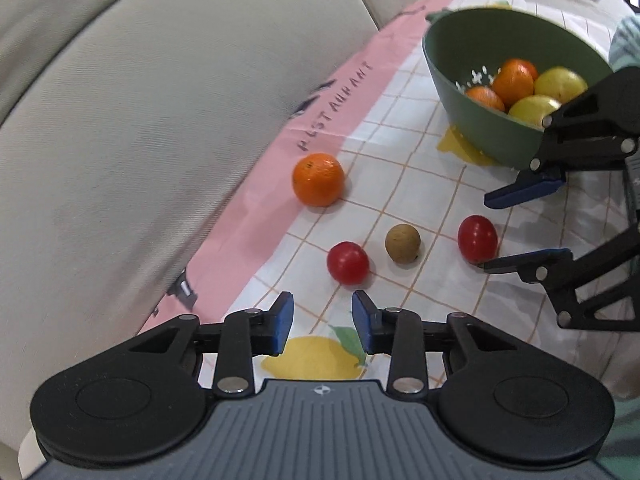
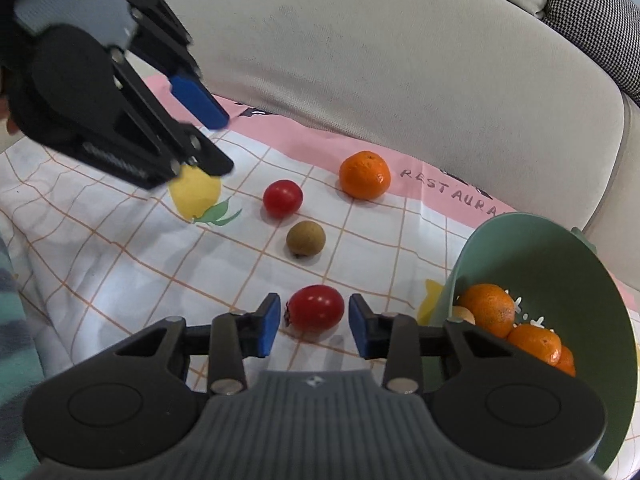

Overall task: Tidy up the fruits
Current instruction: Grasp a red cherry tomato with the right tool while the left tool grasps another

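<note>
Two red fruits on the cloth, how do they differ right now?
The near red fruit sits between the open fingers of the right hand-held gripper; the far red fruit lies clear of both grippers, ahead of the open left hand-held gripper. The near one looks oval, the far one rounder. Both are glossy red and rest on the checked cloth.

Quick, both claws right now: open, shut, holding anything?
Left claw: open, empty, above the cloth near a red fruit.
Right claw: open around another red fruit, not yet closed on it.
</note>
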A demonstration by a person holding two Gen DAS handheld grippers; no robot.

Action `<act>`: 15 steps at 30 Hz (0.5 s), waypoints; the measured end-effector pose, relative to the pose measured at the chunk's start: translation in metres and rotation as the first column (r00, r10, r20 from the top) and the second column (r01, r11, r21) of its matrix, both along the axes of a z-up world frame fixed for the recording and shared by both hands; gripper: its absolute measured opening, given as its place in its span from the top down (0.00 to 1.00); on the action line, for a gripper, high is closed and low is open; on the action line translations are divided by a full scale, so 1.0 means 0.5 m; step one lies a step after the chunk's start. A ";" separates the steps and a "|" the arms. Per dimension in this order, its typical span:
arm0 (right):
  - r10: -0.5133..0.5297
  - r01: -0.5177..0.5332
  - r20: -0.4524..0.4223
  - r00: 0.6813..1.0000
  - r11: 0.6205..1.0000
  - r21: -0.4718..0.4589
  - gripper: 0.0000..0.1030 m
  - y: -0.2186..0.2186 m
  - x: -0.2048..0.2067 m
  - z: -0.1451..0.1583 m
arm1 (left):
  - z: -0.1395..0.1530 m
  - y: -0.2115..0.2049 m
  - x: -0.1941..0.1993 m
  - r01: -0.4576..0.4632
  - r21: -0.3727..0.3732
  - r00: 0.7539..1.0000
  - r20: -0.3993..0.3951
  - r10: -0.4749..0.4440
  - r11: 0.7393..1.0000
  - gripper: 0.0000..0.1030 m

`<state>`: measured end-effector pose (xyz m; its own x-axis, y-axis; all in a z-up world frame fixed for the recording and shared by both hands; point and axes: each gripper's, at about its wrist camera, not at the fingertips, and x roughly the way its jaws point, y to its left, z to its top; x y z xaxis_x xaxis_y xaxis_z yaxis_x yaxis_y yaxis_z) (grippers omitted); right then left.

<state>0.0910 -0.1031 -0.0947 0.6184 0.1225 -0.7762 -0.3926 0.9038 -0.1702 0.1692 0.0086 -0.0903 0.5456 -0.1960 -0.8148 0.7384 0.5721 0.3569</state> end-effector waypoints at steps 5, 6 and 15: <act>0.026 -0.026 0.001 1.000 0.999 -0.019 0.68 0.007 0.006 -0.011 | -0.021 -0.024 0.021 0.012 0.001 1.000 -0.012 -0.012 1.000 0.60; 0.031 -0.031 0.000 1.000 0.999 -0.025 0.68 0.008 0.006 -0.014 | -0.025 -0.028 0.026 0.018 0.001 1.000 -0.016 -0.018 1.000 0.60; 0.055 -0.055 0.005 0.998 0.996 -0.070 0.70 0.014 0.009 -0.032 | -0.055 -0.055 0.054 0.030 -0.009 0.998 -0.056 -0.030 1.000 0.58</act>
